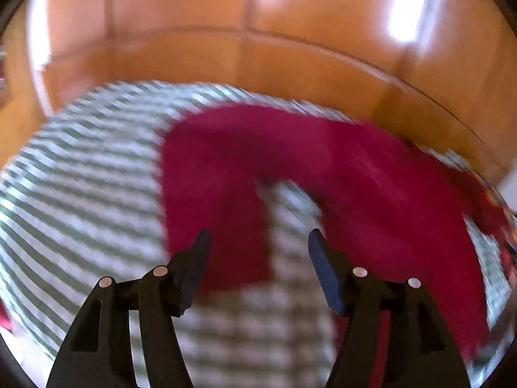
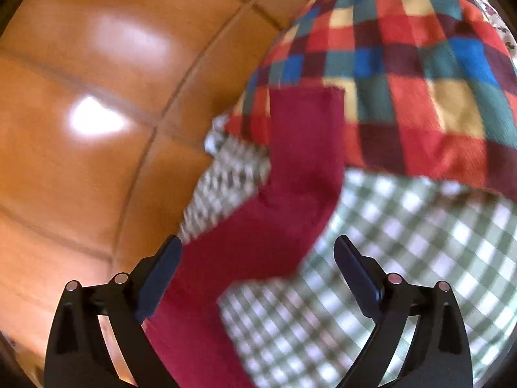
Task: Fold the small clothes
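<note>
A small pair of dark red trousers (image 1: 290, 148) lies spread on a green-and-white checked cloth (image 1: 80, 177), its two legs pointing toward me. My left gripper (image 1: 258, 242) is open and empty, hovering over the gap between the legs, near the end of the left leg. In the right wrist view the trousers (image 2: 274, 226) run from the near left up to the multicoloured blanket. My right gripper (image 2: 258, 249) is open and empty above them, holding nothing. Both views are blurred by motion.
A multicoloured checked blanket (image 2: 404, 64) lies at the far side in the right wrist view, one trouser leg end resting against it. Orange tiled floor (image 1: 290, 32) (image 2: 80, 113) lies beyond the cloth's edge. The checked cloth (image 2: 387, 274) extends to the right.
</note>
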Tool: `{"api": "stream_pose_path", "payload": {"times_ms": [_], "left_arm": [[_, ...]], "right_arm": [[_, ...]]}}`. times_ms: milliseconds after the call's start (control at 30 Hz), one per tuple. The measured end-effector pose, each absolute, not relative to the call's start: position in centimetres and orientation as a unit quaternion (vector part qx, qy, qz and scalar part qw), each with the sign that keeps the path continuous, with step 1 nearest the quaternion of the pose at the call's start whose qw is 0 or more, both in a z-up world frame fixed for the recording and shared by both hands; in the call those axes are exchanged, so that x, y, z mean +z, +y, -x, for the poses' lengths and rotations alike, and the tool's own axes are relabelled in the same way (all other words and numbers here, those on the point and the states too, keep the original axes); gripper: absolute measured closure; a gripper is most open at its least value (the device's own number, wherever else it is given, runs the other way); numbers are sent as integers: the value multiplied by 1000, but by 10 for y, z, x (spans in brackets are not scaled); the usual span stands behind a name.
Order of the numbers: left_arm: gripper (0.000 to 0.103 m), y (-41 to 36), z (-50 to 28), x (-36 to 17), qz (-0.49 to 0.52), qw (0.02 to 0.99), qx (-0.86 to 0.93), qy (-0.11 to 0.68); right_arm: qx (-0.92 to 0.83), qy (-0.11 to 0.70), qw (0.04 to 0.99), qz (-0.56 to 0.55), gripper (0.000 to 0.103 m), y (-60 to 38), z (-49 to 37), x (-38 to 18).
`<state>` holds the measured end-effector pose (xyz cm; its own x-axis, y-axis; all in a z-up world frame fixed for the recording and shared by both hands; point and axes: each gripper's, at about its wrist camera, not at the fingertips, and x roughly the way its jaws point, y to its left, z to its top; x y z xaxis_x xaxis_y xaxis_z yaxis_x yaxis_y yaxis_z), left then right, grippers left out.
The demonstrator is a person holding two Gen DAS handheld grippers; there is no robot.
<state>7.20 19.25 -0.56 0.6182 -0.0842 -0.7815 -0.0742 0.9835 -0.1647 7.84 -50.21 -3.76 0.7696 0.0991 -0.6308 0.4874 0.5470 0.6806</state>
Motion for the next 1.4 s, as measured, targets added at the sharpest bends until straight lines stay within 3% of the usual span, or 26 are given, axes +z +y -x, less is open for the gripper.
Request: {"api": "stream_pose_path", "payload": {"times_ms": [100, 200, 300, 367, 400, 433, 500, 533, 567, 767, 1000, 1100, 1133, 1167, 1267, 1400], "left_arm": [[39, 159, -38, -26, 83, 877, -68, 468], [39, 132, -8, -41, 73, 859, -110, 495], [40, 111, 13, -53, 54, 847, -126, 513], [44, 105, 22, -59, 37, 849, -121, 513], [48, 103, 25, -59, 34, 852, -118, 509], [58, 102, 27, -59, 38, 853, -119, 507], [76, 105, 27, -58, 45, 854, -115, 505], [90, 106, 26, -58, 46, 855, -111, 504], [93, 106, 29, -58, 50, 855, -111, 504], [97, 127, 41, -42, 105, 854, -143, 489], [95, 134, 52, -63, 106, 830, -133, 531], [81, 137, 49, -51, 99, 842, -118, 517], [63, 140, 46, -45, 98, 849, -110, 508], [57, 143, 43, -40, 97, 854, -102, 501], [51, 140, 30, -24, 84, 874, -87, 471], [49, 113, -3, -21, 73, 885, -79, 454]], "right_arm": [[-49, 394, 832, -389, 9, -459, -65, -54], [24, 463, 830, -311, 16, -405, -49, -68], [60, 501, 828, -245, 32, -365, -33, -80], [87, 512, 825, -223, 51, -348, -24, -86], [92, 516, 824, -214, 54, -342, -20, -87], [90, 516, 829, -197, 58, -339, -17, -90], [88, 520, 833, -166, 74, -331, -15, -89], [89, 521, 833, -163, 85, -330, -19, -88], [92, 520, 833, -163, 96, -330, -20, -85], [122, 485, 856, -129, 97, -342, 5, -40], [137, 551, 816, -109, 96, -338, 21, -76], [145, 547, 811, -149, 96, -351, 18, -75], [141, 545, 809, -166, 96, -359, 16, -74], [124, 537, 814, -184, 96, -373, 13, -73], [58, 497, 834, -232, 75, -415, 4, -67], [-35, 447, 848, -284, 71, -474, -15, -63]]}}
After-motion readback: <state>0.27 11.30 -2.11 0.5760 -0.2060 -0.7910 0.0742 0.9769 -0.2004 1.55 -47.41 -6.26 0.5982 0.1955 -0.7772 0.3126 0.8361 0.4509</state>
